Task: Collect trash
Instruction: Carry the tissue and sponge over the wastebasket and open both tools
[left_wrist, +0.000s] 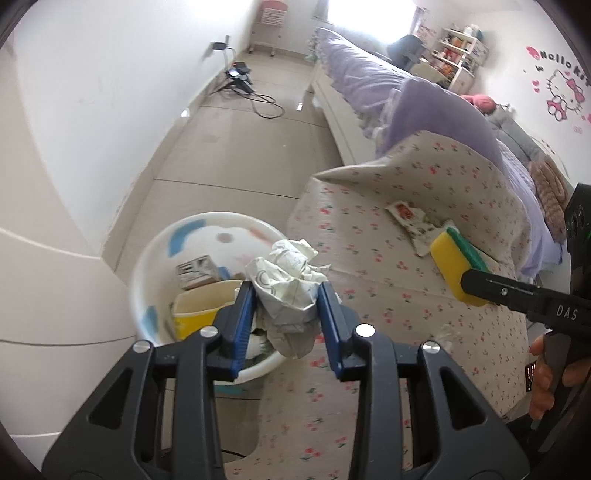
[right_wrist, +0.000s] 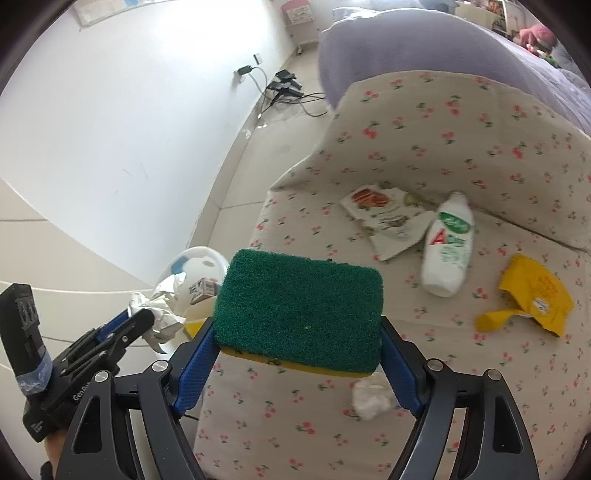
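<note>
Left hand-held gripper (left_wrist: 284, 295) clamps crumpled paper (left_wrist: 288, 273), half-hiding the basin (left_wrist: 147, 266); right hand-held gripper (right_wrist: 297, 328) grips the sponge (right_wrist: 299, 306).

- Left gripper (left_wrist: 284, 291): black angular frame with triangular cut-outs; blue ribbed pads (left_wrist: 243, 325) line both fingers; round silver screws sit at the linkage joints
- Right gripper (right_wrist: 297, 363): the same black frame, blue textured pads and silver screws; white letters "DAS" on its side in the left view
- Left gripper seen from the right view: black handle block with bluish tape around it; white lettering beginning "Gen"
</note>
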